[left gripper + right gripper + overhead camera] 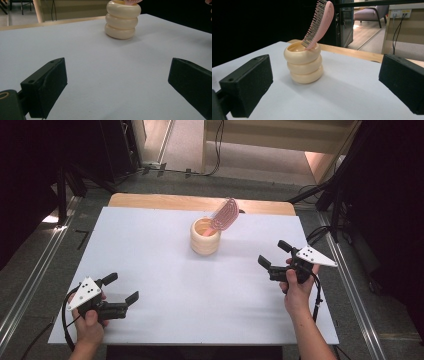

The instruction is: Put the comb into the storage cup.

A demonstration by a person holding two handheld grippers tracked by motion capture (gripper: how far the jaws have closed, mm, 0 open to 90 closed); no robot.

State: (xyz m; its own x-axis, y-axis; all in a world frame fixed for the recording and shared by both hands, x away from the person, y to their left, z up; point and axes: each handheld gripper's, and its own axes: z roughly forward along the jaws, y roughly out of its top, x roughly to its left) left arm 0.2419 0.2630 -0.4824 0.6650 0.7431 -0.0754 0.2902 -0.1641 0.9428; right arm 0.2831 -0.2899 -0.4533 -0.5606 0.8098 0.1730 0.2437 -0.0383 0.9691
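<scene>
Pink hairbrush [320,21] bristles face the right claw [325,85].

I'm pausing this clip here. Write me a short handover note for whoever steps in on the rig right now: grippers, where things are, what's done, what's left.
Left gripper: open, holding nothing, low over the near left of the white table.
Right gripper: open, holding nothing, at the table's right side, jaws pointing toward the holder.
Things: the cream ribbed three-ring holder stands upright at the middle far part of the table. The pink plastic hairbrush stands in it handle down, head leaning out over the rim to the right.
Done: brush sits in the holder, both grippers clear of it.
Left: probably nothing if storing was the goal; if the brush is to come out, the right gripper is nearer.
</scene>
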